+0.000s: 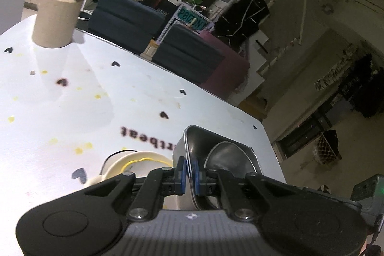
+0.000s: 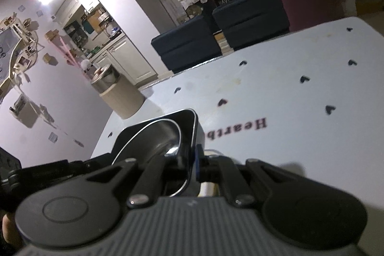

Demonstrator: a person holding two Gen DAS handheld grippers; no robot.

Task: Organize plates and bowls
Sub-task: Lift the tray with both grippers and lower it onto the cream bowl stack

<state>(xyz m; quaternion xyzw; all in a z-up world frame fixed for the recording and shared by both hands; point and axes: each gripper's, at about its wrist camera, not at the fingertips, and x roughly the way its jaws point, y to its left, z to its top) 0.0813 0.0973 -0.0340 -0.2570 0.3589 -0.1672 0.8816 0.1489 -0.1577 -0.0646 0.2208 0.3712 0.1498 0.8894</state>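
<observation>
A rectangular steel tray (image 1: 192,143) is held tilted over the white table, with a round steel bowl (image 1: 228,155) inside it. My left gripper (image 1: 189,175) is shut on the tray's left rim, blue pads on either side of the wall. In the right wrist view the same tray (image 2: 192,131) and bowl (image 2: 153,138) show; my right gripper (image 2: 192,164) is shut on the tray's right rim. A cream bowl with a yellow rim (image 1: 141,162) sits on the table just left of the left gripper.
A beige canister with a steel lid (image 1: 60,11) stands at the table's far corner; it also shows in the right wrist view (image 2: 117,90). The white table (image 2: 300,100) bears small hearts and printed letters. Dark ottomans (image 2: 216,35) stand beyond its far edge.
</observation>
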